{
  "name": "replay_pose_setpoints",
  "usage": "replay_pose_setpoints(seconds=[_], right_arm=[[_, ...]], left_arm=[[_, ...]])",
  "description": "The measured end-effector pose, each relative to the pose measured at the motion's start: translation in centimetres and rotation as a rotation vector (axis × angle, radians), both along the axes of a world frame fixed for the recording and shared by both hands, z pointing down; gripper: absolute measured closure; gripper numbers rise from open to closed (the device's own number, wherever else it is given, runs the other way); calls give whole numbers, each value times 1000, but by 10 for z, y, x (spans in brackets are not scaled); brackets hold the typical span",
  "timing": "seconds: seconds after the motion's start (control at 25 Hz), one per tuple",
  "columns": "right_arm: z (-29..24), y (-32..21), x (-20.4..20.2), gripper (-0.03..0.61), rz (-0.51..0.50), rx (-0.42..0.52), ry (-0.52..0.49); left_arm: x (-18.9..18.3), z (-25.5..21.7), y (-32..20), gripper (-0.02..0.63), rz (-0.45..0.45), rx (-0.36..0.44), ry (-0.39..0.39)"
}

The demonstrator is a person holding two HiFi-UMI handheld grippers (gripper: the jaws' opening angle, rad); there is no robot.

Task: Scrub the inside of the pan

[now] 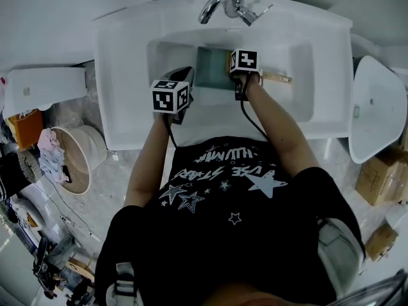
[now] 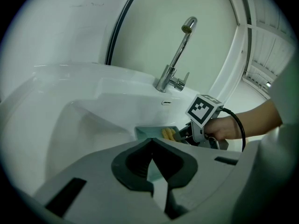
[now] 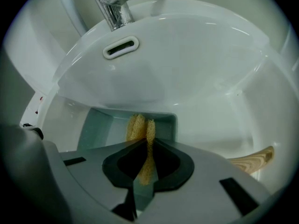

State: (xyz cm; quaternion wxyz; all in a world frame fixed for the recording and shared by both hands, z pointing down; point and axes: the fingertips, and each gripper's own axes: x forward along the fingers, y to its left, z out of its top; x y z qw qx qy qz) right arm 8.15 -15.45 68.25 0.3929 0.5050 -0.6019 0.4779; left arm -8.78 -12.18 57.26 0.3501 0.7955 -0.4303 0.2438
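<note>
A teal rectangular pan [image 1: 210, 69] with a wooden handle [image 1: 277, 78] lies in the white sink [image 1: 127, 62]. My left gripper [image 1: 189, 76] is at the pan's left edge, and in the left gripper view [image 2: 152, 146] its jaws are shut on the thin teal rim [image 2: 149, 132]. My right gripper [image 1: 234, 76] reaches in over the pan's right side, shut on a yellow sponge [image 3: 138, 127] that pokes out past the fingertips [image 3: 148, 141] into the pan [image 3: 103, 125]. The left gripper view also catches the sponge [image 2: 169, 134] and the right gripper [image 2: 189, 133]. The wooden handle [image 3: 252, 158] points right.
A chrome faucet [image 1: 226, 2] stands at the back of the sink, over an overflow slot [image 3: 120, 47]. A second white basin [image 1: 376, 107] is to the right. On the floor sit a round tub [image 1: 80, 155] at left and cardboard boxes [image 1: 379, 177] at right.
</note>
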Motion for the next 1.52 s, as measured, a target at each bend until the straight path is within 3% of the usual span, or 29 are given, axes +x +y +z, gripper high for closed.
replay_pose_setpoints(seconds=[0.48, 1.0, 1.52], right_arm=[[-14, 1, -6, 538, -13, 16, -70], [-18, 10, -89, 538, 3, -40, -355], [7, 16, -108, 538, -42, -75, -296]], left_arm=[[-2, 0, -4, 606, -6, 5, 7], [-14, -3, -2, 606, 1, 11, -17], [-26, 9, -4, 606, -14, -20, -18]])
